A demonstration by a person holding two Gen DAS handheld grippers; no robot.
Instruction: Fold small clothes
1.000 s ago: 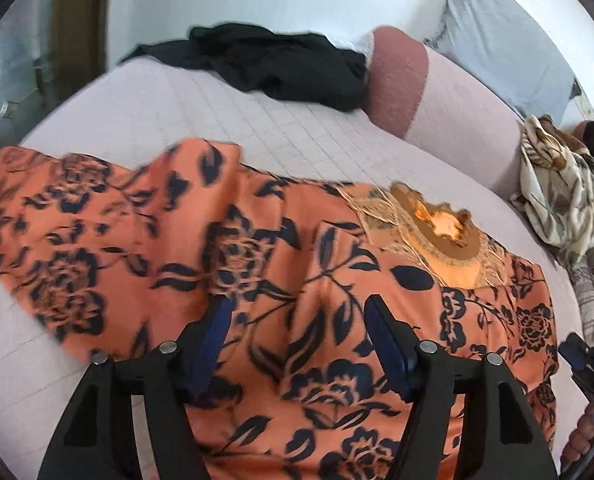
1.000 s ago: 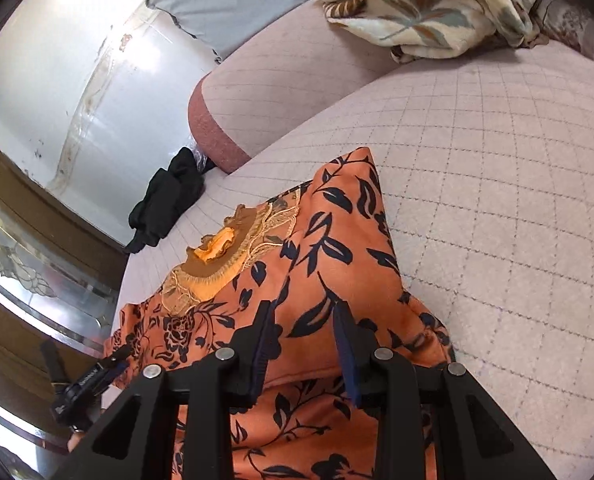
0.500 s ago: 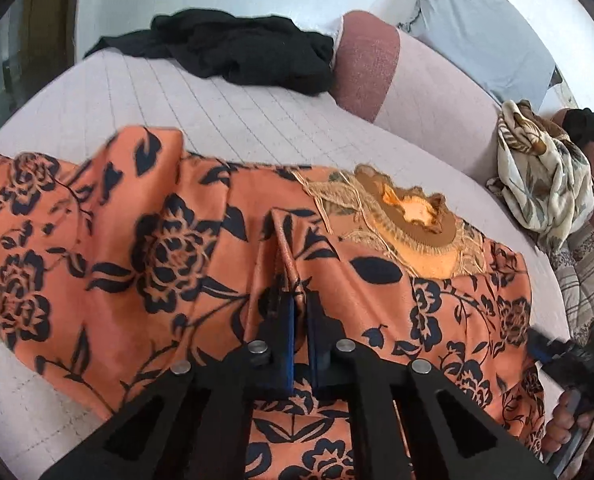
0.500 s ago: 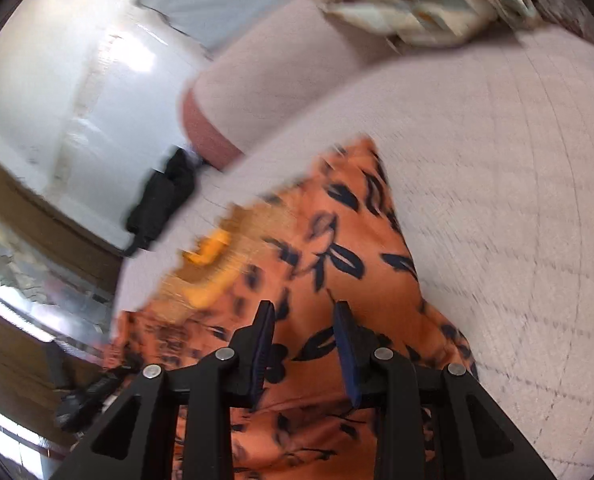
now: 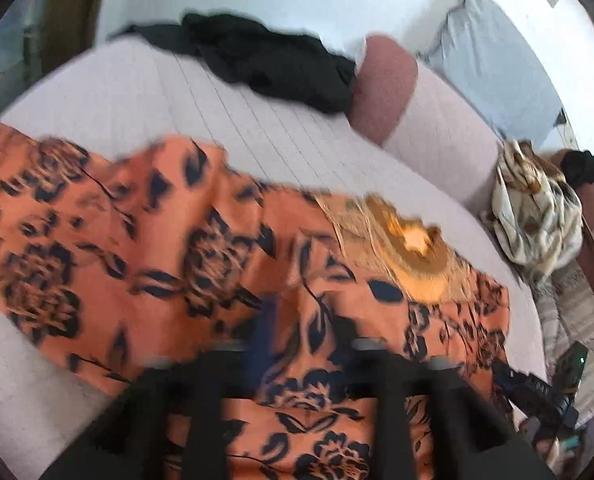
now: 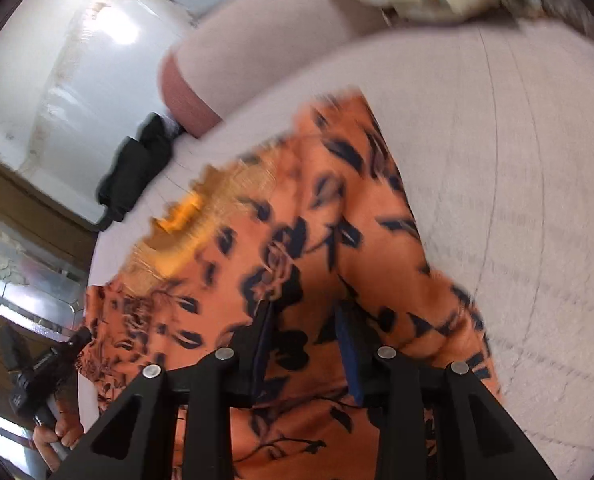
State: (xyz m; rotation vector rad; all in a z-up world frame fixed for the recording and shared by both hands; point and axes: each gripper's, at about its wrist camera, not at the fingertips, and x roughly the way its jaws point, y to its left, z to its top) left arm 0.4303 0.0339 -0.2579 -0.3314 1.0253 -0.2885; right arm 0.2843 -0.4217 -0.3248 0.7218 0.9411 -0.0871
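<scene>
An orange dress with dark blue flowers (image 5: 157,248) lies spread on the pale quilted bed (image 5: 97,92), its gold embroidered neckline (image 5: 413,252) toward the right. My left gripper (image 5: 305,320) hangs blurred just over the dress's middle. Its jaws are opening, with loose fabric below the gap and no fold pressed between the pads. In the right wrist view the same dress (image 6: 337,208) runs under my right gripper (image 6: 303,320). Those jaws stand partly apart, and flat fabric shows between them. My left gripper (image 6: 45,364) shows at the lower left there, held in a hand (image 6: 53,436).
A black garment (image 5: 273,60) lies at the far side of the bed beside a pink bolster (image 5: 385,88). A grey pillow (image 5: 497,64) leans on the wall. A cream patterned cloth (image 5: 537,212) is heaped at the right. Bare quilt (image 6: 517,160) lies right of the dress.
Half a second ago my left gripper was pinched shut on a raised ridge of the dress. Now its jaws are apart and the ridge has sagged. My right gripper has sunk slightly toward the dress.
</scene>
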